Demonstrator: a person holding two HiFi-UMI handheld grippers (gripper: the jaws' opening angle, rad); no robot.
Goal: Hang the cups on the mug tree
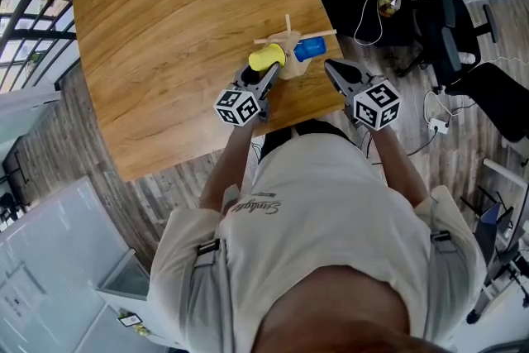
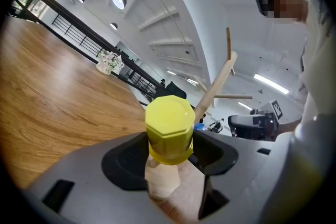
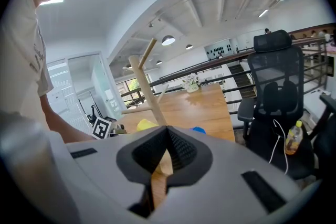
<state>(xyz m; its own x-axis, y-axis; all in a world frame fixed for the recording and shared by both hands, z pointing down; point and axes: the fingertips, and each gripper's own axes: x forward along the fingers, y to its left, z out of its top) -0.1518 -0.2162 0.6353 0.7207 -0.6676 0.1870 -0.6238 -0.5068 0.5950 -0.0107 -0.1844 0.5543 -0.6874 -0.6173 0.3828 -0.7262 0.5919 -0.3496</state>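
A wooden mug tree (image 1: 289, 40) stands near the table's front edge. A blue cup (image 1: 310, 49) hangs on its right side. On the left side of the tree is a yellow cup (image 1: 266, 58), with my left gripper (image 1: 263, 78) shut on it. In the left gripper view the yellow cup (image 2: 169, 131) sits bottom-first between the pads of the left gripper (image 2: 169, 144), above the tree's base (image 2: 163, 181). My right gripper (image 1: 332, 68) is shut and empty, just right of the tree. In the right gripper view, past the right gripper (image 3: 167, 136), rises the tree's pole (image 3: 143, 84).
The wooden table (image 1: 165, 54) stretches far to the left and back. An office chair (image 1: 450, 37) and cables lie on the floor to the right. A bottle (image 1: 390, 2) stands by the chairs at the upper right.
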